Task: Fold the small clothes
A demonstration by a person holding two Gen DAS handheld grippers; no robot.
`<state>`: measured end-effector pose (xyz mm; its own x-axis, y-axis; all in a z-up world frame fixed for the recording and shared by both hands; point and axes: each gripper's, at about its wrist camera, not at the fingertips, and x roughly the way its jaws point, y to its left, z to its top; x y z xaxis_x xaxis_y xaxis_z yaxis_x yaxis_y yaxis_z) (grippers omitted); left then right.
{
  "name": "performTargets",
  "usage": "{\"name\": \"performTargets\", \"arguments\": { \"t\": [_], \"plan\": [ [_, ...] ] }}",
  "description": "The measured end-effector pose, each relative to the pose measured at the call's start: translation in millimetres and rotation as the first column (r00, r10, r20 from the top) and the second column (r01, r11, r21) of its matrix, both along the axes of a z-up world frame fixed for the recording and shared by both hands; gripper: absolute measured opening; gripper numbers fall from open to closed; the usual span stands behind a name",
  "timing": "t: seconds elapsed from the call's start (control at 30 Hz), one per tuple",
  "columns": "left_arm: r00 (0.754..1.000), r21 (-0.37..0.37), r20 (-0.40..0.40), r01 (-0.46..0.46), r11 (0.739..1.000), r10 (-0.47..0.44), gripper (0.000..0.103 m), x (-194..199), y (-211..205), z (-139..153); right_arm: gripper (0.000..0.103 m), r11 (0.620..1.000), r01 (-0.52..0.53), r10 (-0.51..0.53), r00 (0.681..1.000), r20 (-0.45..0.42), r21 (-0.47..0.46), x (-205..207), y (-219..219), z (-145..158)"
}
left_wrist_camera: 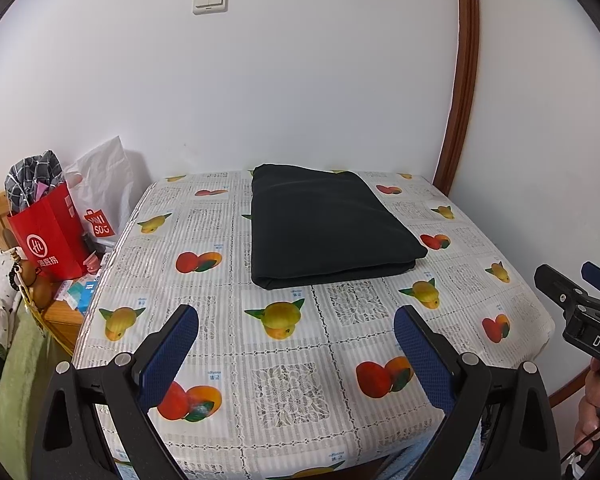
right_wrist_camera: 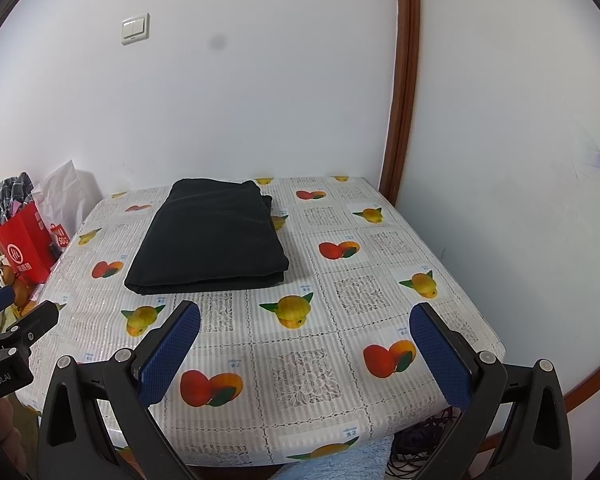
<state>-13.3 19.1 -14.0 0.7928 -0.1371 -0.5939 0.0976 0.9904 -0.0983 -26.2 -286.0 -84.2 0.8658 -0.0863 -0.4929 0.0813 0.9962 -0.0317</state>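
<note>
A black garment (left_wrist_camera: 324, 224) lies folded into a neat rectangle on the far half of the table (left_wrist_camera: 292, 380), which has a fruit-print cloth. It also shows in the right wrist view (right_wrist_camera: 212, 236). My left gripper (left_wrist_camera: 296, 356) is open and empty, held above the table's near edge, well short of the garment. My right gripper (right_wrist_camera: 304, 356) is open and empty too, above the near edge. The right gripper also shows at the right edge of the left wrist view (left_wrist_camera: 576, 288). The left gripper shows at the left edge of the right wrist view (right_wrist_camera: 12, 312).
A red paper bag (left_wrist_camera: 52, 236) with checked cloth in it and a white plastic bag (left_wrist_camera: 104, 184) stand left of the table on a wooden stand. White walls close the back and right. A brown wooden frame (left_wrist_camera: 460, 92) runs up the corner.
</note>
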Motion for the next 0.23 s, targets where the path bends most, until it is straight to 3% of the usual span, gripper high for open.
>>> {"name": "performTargets", "arguments": {
  "t": [0.23],
  "plan": [
    [1.000, 0.001, 0.001, 0.001, 1.000, -0.001, 0.099, -0.9, 0.6, 0.3, 0.103, 1.000, -0.001, 0.001, 1.000, 0.001, -0.001, -0.6, -1.1, 0.2]
  ]
}}
